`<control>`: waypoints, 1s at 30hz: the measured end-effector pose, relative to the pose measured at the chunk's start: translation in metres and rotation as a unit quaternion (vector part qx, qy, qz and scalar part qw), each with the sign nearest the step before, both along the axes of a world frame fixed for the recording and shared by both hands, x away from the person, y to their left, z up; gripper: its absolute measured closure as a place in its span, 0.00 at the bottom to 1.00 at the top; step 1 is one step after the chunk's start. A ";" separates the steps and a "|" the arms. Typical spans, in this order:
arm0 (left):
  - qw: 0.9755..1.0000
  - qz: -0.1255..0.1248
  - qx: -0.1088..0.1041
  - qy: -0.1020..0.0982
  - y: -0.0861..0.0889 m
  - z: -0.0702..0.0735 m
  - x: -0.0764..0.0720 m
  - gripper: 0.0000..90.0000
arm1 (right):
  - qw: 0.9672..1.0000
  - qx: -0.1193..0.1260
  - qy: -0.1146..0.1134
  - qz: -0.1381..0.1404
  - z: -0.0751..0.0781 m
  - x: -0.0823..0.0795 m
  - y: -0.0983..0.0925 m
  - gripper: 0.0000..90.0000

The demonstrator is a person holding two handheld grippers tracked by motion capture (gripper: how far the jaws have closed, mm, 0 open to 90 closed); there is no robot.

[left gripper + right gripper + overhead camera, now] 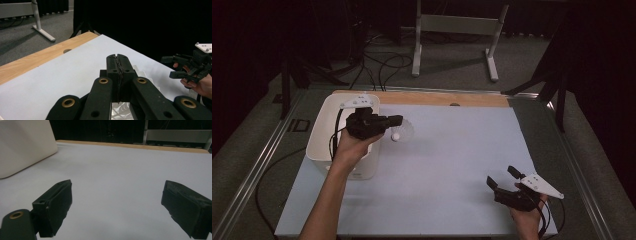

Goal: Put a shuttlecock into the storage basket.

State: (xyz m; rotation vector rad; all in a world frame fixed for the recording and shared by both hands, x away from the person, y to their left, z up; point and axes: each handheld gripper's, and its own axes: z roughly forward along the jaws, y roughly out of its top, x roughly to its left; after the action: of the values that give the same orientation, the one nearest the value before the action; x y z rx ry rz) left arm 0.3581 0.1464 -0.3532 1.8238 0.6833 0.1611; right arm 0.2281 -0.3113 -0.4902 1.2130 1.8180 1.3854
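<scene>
1. The left gripper [398, 120] was held above the table [452, 150], beside the right wall of the white bin [324, 130].
2. Its jaws were pressed together, and in the left gripper view [117, 62] the pads met along one thin line.
3. A white shuttlecock [401, 132] sat just under the jaw tips. In the high view its feather skirt touched the jaws, and its round cork pointed down and toward the bin.
4. In the left gripper view, white feathers [143, 75] showed behind and below the closed jaws. The jaws seemed to pinch the skirt's edge, but I could not tell this for sure.
5. The right gripper [502, 177] was near the table's right front corner, well apart from the shuttlecock.
6. Its jaws stood wide apart, with nothing between them; in the right gripper view [117, 205] the bare white table lay under them.
7. The bin [22, 145] was far off at the left in that view.
</scene>
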 end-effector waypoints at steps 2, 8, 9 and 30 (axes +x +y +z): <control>1.000 0.000 -0.001 0.001 0.001 0.000 0.000 1.00 | 1.000 0.001 0.000 0.000 0.000 0.000 0.000 0.11; 1.000 0.002 -0.001 -0.001 0.003 0.002 0.001 1.00 | 1.000 0.001 0.000 0.000 0.000 0.000 0.000 0.11; 1.000 0.002 -0.001 -0.001 0.003 0.002 0.001 1.00 | 1.000 0.001 0.000 0.000 0.000 0.000 0.000 0.11; 1.000 0.010 -0.001 -0.009 0.013 0.008 0.002 1.00 | 1.000 0.002 0.000 0.000 0.000 0.000 0.000 0.11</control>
State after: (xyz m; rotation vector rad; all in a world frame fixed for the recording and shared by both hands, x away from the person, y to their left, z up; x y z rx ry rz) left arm 0.3601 0.1590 -0.3452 1.8119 0.6898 0.1907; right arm 0.2279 -0.3112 -0.4901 1.2145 1.8167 1.3895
